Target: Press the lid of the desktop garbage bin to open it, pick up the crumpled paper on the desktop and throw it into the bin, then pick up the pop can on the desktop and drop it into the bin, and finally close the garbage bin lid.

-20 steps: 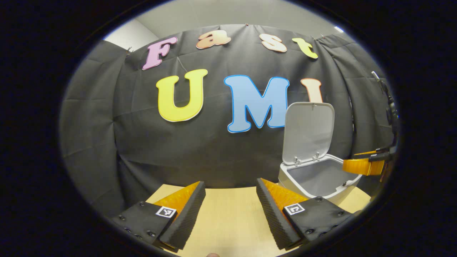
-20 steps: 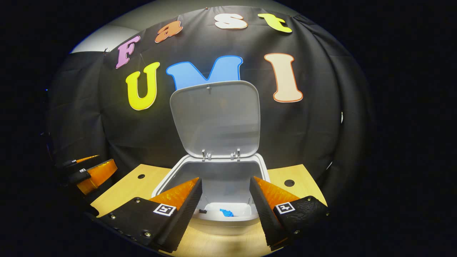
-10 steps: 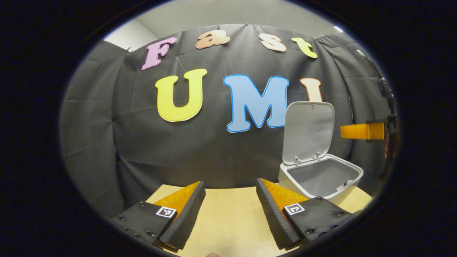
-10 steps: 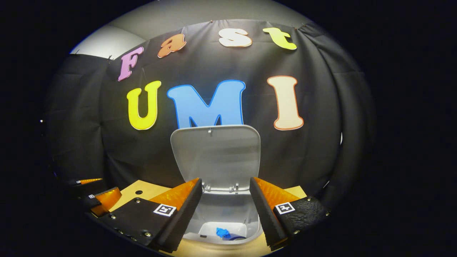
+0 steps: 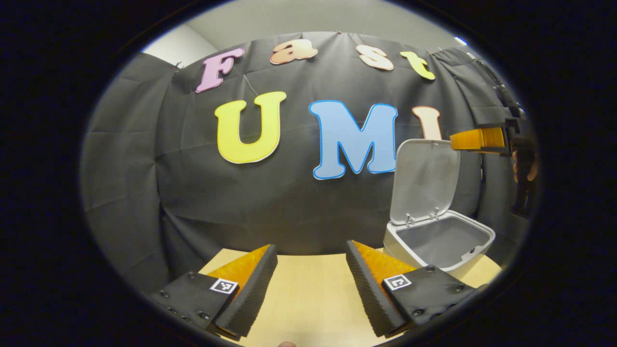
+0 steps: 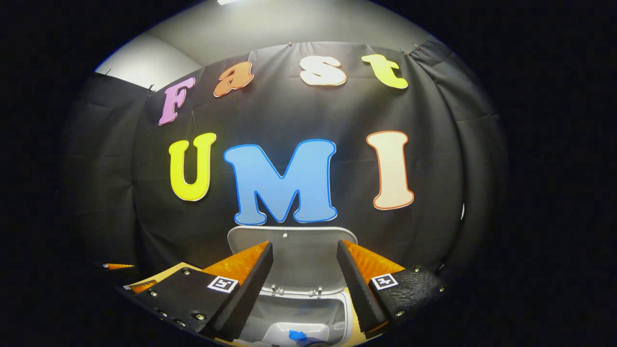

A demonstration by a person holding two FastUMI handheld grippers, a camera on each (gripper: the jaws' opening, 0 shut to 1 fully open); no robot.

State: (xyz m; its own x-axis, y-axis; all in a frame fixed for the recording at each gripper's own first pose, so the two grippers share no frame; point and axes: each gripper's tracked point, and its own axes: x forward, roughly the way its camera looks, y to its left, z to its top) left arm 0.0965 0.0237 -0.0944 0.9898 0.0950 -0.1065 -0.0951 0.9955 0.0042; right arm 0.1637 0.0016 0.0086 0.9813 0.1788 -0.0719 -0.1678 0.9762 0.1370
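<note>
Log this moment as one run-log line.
white plastic desktop bin: lid upright, open | right gripper: open, empty, facing lid | left gripper: open, empty, over table

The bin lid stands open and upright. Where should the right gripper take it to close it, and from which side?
Best at the lid's free top edge, farthest from the hinges, coming from above and behind the edge, then pushing it forward and down over the bin. The lid is a thin upright panel, so pressing probably beats pinching. The right gripper is open, level with that edge.

bin: floor cut by lower edge | blue scrap: too small to identify
</note>
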